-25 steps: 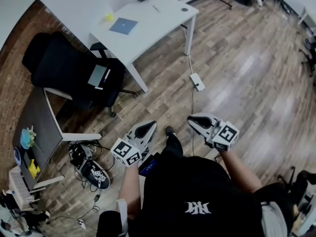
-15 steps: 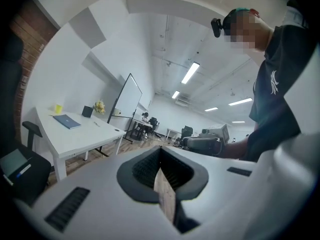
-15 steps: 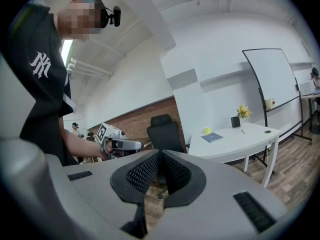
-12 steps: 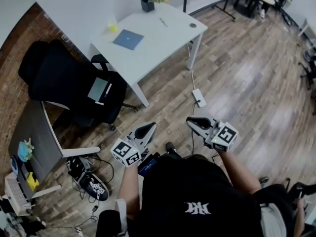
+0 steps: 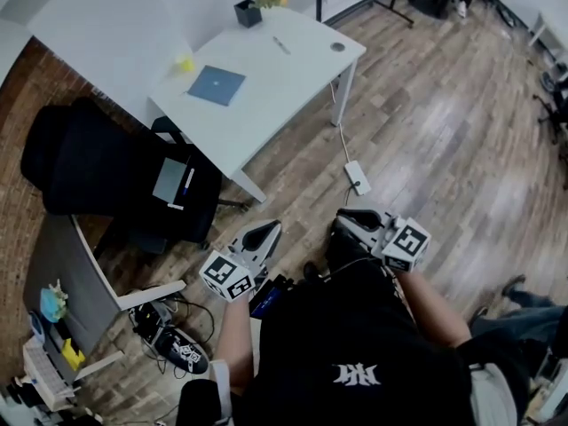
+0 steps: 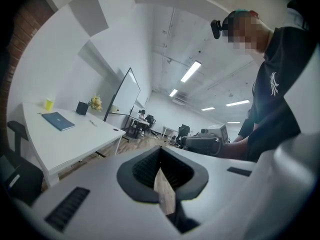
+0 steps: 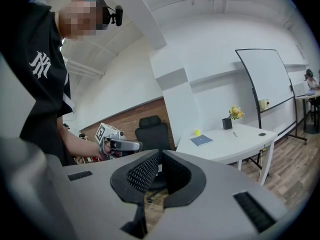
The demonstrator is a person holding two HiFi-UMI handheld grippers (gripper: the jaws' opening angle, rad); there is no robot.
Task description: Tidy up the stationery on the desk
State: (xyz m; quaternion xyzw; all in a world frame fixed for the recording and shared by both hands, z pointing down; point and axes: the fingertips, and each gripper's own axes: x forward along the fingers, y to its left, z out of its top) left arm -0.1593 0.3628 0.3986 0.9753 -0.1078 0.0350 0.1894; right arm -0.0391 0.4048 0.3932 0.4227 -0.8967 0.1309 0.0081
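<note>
Left gripper point(image 6: 161, 159) has its jaws closed together on nothing, and the right gripper point(image 7: 160, 160) the same. Both are still held low at the waist. Over the last second only the view has swung: the desk point(image 5: 266, 82) has drifted left, so I judge the approach barely begun. The notebook point(image 5: 216, 85), pen point(image 5: 281, 45) and yellow cup point(image 5: 185, 62) lie on it, well apart from both grippers. A chair point(image 5: 89, 171) crowds the desk's near side, and a power strip point(image 5: 358, 177) lies on the floor between
</note>
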